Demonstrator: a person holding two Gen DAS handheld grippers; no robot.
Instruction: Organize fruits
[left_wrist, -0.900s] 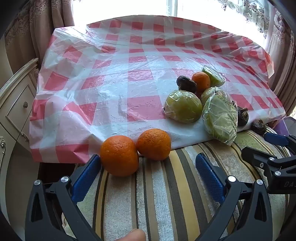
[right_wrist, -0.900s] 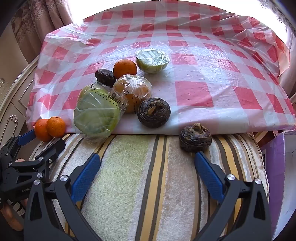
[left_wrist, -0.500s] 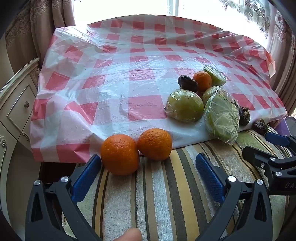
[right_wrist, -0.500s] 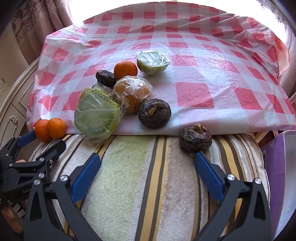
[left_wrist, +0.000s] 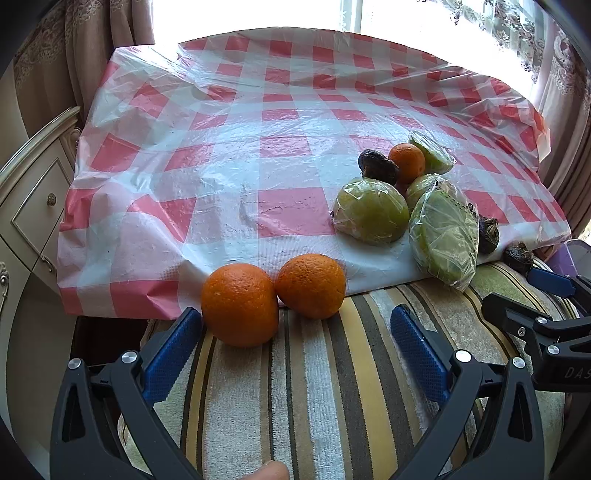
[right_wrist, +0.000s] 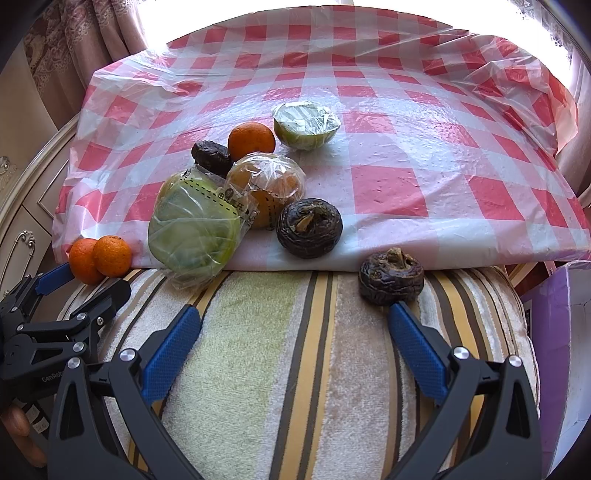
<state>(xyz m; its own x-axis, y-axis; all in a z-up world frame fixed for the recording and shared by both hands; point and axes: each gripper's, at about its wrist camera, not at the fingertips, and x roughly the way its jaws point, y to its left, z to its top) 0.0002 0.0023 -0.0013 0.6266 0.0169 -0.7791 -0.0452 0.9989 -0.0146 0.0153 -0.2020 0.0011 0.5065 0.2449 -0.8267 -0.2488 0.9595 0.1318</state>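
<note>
So far: little looks sorted.
Left claw (left_wrist: 295, 332): wide, holding nothing, behind two oranges (left_wrist: 273, 295) on the striped towel (left_wrist: 332, 387).
Right claw (right_wrist: 295, 325): wide, holding nothing, beside a dark fruit (right_wrist: 391, 277).
Left to do: mixed pile (right_wrist: 229, 195) on the checked cloth (right_wrist: 388, 110) needs grouping.

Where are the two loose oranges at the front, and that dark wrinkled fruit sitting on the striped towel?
Left orange (left_wrist: 239, 304), left wrist view, middle of its peel.
Right orange (left_wrist: 311, 285), left wrist view, middle of its peel.
Dark wrinkled fruit (right_wrist: 391, 276), right wrist view, its front side.
</note>
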